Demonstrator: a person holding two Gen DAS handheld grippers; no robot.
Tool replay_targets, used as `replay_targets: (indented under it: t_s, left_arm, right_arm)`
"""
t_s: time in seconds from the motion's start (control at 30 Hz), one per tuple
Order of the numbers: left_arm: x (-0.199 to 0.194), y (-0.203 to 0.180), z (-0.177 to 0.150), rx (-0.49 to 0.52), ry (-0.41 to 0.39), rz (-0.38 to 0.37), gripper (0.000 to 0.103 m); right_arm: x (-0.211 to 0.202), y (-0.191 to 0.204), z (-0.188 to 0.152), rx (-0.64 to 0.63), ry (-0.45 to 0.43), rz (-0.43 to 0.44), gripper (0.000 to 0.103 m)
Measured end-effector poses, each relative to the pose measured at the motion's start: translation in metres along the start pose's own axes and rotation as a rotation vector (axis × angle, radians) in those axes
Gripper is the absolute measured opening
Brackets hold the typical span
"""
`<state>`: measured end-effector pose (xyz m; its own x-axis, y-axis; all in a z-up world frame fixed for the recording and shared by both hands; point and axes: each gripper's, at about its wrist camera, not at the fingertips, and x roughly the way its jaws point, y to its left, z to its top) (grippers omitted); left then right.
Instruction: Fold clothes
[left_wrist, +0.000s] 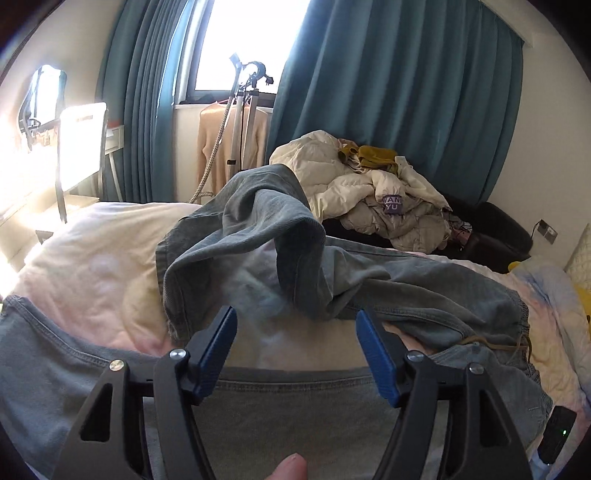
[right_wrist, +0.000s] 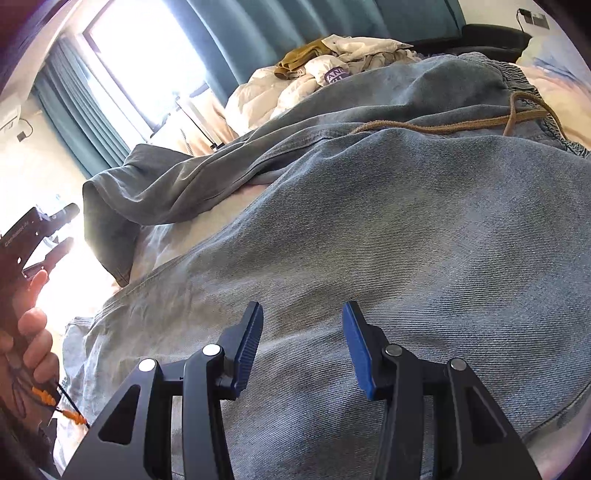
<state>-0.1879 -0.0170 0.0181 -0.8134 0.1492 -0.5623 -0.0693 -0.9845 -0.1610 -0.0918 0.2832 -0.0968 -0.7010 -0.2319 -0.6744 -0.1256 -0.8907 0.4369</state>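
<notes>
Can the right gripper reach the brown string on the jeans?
Probably yes. The right hand-held gripper is open and holds nothing, and only flat jeans lie between it and the string, which sits on top, uncovered.

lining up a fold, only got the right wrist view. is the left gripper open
Observer: Yes, the left gripper is open, holding nothing, over the jeans.
Operator: is the far leg flat
Observer: No, the leg is bunched, its hem end arching up off the bed.
Operator: anything near the waistband
Observer: A small black device with a green light lies on the bed by the jeans' edge.
</notes>
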Motion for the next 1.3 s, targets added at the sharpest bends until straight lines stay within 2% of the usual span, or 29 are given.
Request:
replay_targets:
  t_s: [0.1,0.2,0.4,0.5,0.77,0.93,1.0,1.3]
  left_arm:
    - [-0.014,0.002,-0.011,0.07,0.06,0.057,0.069]
    - [-0.025,0.003,-0.023,0.1,0.075,0.101,0.069]
    - [-0.054,0.007,-0.026,0.114,0.019,0.127,0.069]
    - [-0.065,0.01,-0.027,0.094,-0.002,0.112,0.069]
    - [-0.067,0.023,-0.031,0.023,-0.015,-0.008,0.069]
    - [-0.053,0.022,-0.045,0.012,0.032,-0.021,0.069]
    - [-0.05,0.021,-0.047,0.027,0.029,0.012,0.069]
    - [-0.061,0.01,-0.054,0.075,0.025,-0.036,0.069]
  right_arm:
    - [-0.008,0.007,-0.006,-0.038,-0.008,0.009,0.045]
    - [-0.006,0.014,-0.011,-0.082,-0.012,0.018,0.045]
    - [0.0,0.031,-0.025,-0.174,-0.023,0.01,0.045]
    - [0.001,0.038,-0.03,-0.219,-0.038,0.002,0.045]
    - [0.01,0.053,-0.036,-0.314,-0.035,-0.028,0.045]
    - [0.012,0.058,-0.026,-0.331,-0.039,-0.056,0.045]
    - [0.01,0.059,-0.026,-0.33,-0.041,-0.059,0.045]
    - [-0.002,0.066,-0.019,-0.328,-0.056,-0.073,0.045]
